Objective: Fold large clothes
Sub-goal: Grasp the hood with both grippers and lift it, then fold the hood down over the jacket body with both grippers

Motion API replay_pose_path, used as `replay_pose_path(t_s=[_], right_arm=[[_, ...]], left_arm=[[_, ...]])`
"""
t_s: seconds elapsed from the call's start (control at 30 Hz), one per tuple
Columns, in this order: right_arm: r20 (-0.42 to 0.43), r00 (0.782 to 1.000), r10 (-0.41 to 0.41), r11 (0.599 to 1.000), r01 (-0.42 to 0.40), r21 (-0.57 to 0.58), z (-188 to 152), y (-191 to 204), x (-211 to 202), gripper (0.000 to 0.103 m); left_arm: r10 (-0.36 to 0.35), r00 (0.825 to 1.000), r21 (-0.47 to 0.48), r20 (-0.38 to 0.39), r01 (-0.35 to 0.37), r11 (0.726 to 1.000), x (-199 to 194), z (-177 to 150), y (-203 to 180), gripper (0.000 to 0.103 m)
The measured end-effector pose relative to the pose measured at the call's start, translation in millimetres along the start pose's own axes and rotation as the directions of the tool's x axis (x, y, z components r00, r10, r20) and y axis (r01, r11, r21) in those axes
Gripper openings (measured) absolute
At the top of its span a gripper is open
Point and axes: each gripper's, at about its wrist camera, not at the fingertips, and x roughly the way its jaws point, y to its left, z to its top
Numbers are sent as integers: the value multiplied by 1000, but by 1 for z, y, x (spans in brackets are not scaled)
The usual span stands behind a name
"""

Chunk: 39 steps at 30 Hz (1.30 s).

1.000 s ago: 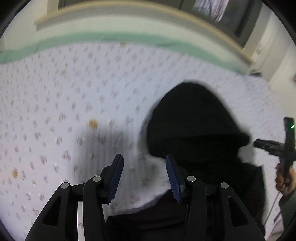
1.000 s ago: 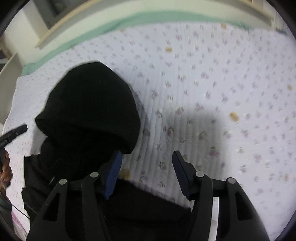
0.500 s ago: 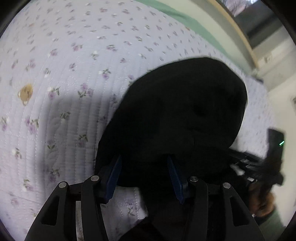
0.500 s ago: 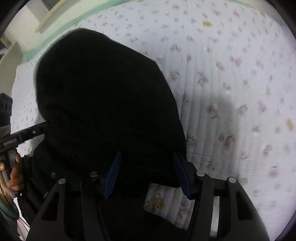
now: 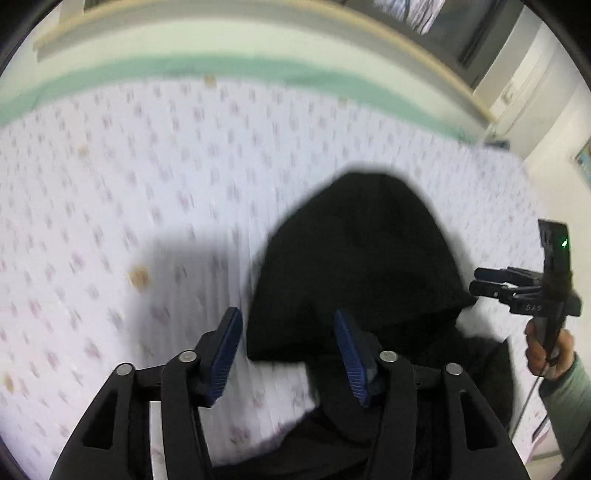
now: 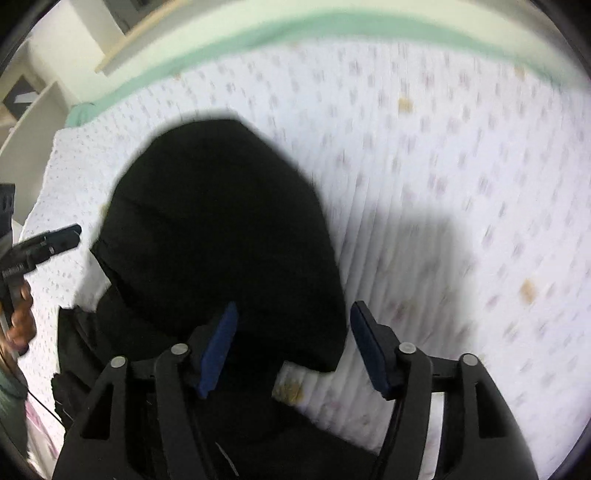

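Note:
A black hooded garment lies on a floral quilted bed; its hood (image 5: 362,254) spreads flat away from me, and it also shows in the right wrist view (image 6: 221,229). My left gripper (image 5: 288,354) is open and empty, hovering above the hood's lower left edge. My right gripper (image 6: 291,347) is open and empty above the hood's lower right edge. The right gripper also shows at the right edge of the left wrist view (image 5: 517,288), and the left gripper at the left edge of the right wrist view (image 6: 44,247). The garment's body runs out of view under the grippers.
The white quilt with small purple flowers (image 5: 129,203) covers the bed. A green sheet edge (image 5: 221,70) and a pale wooden bed frame (image 5: 258,22) run along the far side. A white shelf (image 6: 33,114) stands at the far left.
Both grippers have pulled back and up from the hood, which filled the views half a second ago. Both stay open. The views are blurred from motion.

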Motion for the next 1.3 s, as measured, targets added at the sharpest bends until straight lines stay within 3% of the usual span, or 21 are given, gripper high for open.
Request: replay_pose_path(t_s=[0.07,0.13,0.23,0.37,0.5,0.53,0.57,0.6,0.63,0.67,0.7,0.73,0.83,1.0,1.17,1.3], right_arm=[[24,1000,20,1000,-20,-9,20,-1,-8,76],[25,998,61,998,-60,-17,40,-1,-5,76],[-4,995,100,995,-100,-30,62,-8,15,76],[-58,977,206,978,-206,-9,79,-31,56,76],[-118,955,271,962,-271,19,93,-34,94,77],[-137,950,281,960,-280,29,96,-33,105,77],[-160,944,289,957,-288,31,96,-29,118,76],[-182,934,308,951,-310,21,92,-22,129,63],[-187,931,312,948,-317,1,87,-11,133,48],[-188,933,306,947,-319,-42,83,0,130,42],[-179,936,302,943,-321,-89,78,13,122,25],[-164,941,297,937,-320,-139,75,24,110,20],[-88,967,240,930,-255,-265,55,54,55,20],[54,980,191,913,-157,-377,-6,100,-42,20],[105,987,121,901,-65,-428,-89,139,-105,20],[102,991,81,898,-28,-439,-162,166,-126,20]], left_arm=[[-39,999,1,17,39,999,-5,22,2,75],[-81,997,19,-6,81,997,8,45,2,76],[-150,984,-13,-100,149,989,46,65,11,76],[-198,965,-35,-170,195,980,84,60,20,76],[-310,921,-128,-235,287,950,119,57,29,76],[-299,924,-128,-240,275,953,126,57,26,74],[-276,931,-100,-239,260,961,129,56,21,57],[-255,938,-68,-233,246,967,128,54,16,47],[-243,942,-29,-232,243,970,124,52,9,30],[-235,945,1,-226,242,970,117,50,4,23],[-218,954,51,-204,232,971,104,45,-4,21],[-214,958,72,-192,231,970,97,44,-8,19],[-255,958,125,-133,271,954,42,30,-22,17],[-259,964,246,-61,266,932,-57,-20,-59,17],[-198,978,319,-62,207,925,-113,-90,-93,17],[-160,982,333,-106,186,924,-137,-162,-108,18]])
